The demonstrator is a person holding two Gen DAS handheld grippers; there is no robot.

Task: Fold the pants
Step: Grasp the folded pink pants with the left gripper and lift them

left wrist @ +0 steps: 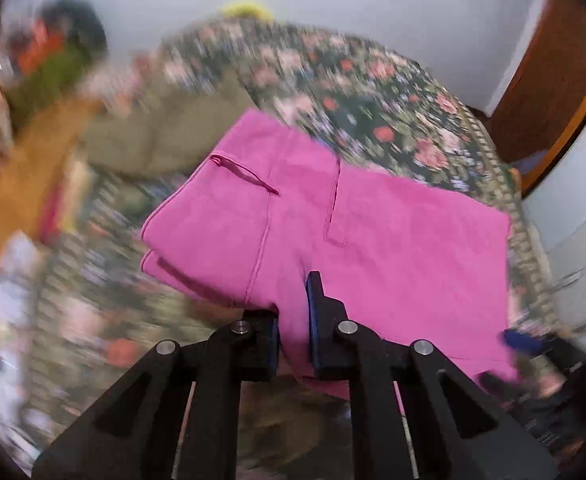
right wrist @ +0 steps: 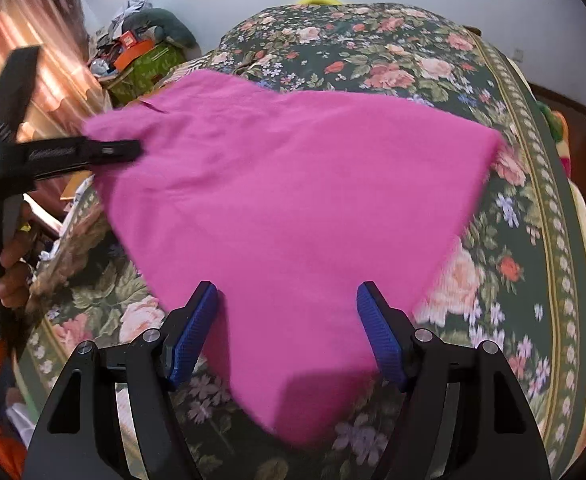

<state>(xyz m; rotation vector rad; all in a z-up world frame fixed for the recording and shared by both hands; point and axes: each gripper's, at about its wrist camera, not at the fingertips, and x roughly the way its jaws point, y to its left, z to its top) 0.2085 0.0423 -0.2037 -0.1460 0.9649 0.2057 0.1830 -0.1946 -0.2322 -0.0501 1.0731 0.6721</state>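
The pink pants [right wrist: 293, 208] lie partly folded on a bed with a floral bedspread [right wrist: 413, 64], one edge lifted. The left gripper [left wrist: 293, 320] has its fingers pressed together on a fold of the pink cloth. The right gripper [right wrist: 287, 332] holds its blue-padded fingers [right wrist: 191, 336] spread, the fabric between them. Olive cloth [left wrist: 165, 132] lies beyond the pants. A cluttered green box [right wrist: 149, 64] stands left of the bed; the left view is heavily blurred.
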